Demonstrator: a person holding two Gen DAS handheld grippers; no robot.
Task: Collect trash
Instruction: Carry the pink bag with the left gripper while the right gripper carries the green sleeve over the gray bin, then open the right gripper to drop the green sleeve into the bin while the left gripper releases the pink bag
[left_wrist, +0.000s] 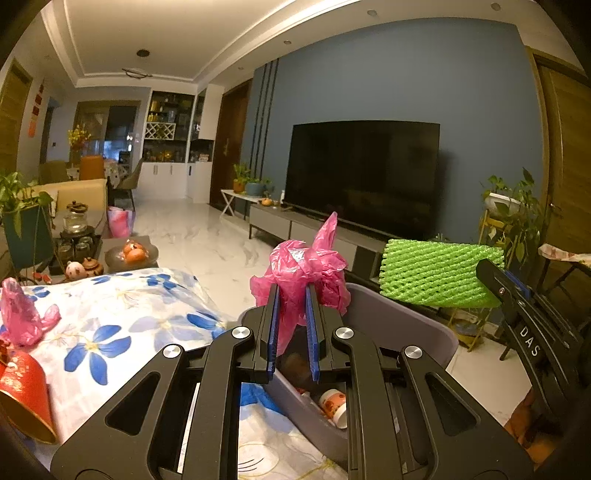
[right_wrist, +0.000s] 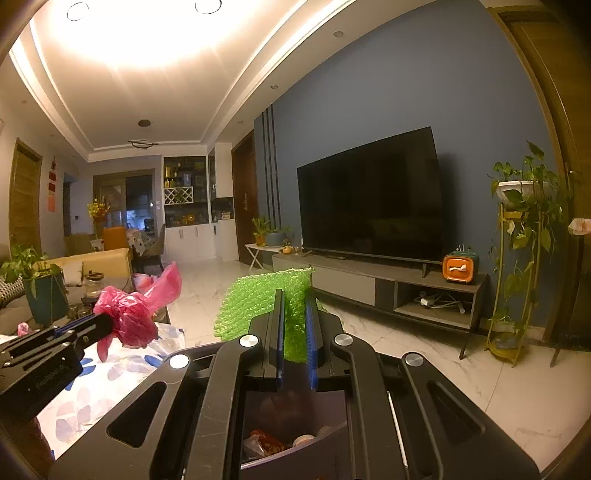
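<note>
Above the grey bin (left_wrist: 406, 317) I have both pieces of trash in the air at once. My left gripper (left_wrist: 291, 295) is clamped on a crumpled pink plastic bag (left_wrist: 303, 269), and my right gripper (right_wrist: 295, 299) is clamped on a green foam net sleeve (right_wrist: 258, 299), the kind that wraps fruit. Both pairs of jaws stand nearly together, with only the thin material pinched between them.

Both things look very light and soft to me. The bag is slick film, so I judge it could slide out of a loose pinch; holding it at the bunched middle, as now, seems safest. The net is springy and squashes easily, and a grip on one edge is enough (it hangs out sideways without drooping much).

Inside the bin I can see earlier trash, including a small jar (left_wrist: 334, 406) with a white lid. The bin stands beside a table under a blue-flowered cloth (left_wrist: 110, 332). Another pink bag (left_wrist: 22, 314) lies on that cloth at the far left, with a red paper cup (left_wrist: 26, 398) on its side nearby. Beyond are the marble floor (left_wrist: 192, 240), the television (left_wrist: 362, 177) and potted plants.
</note>
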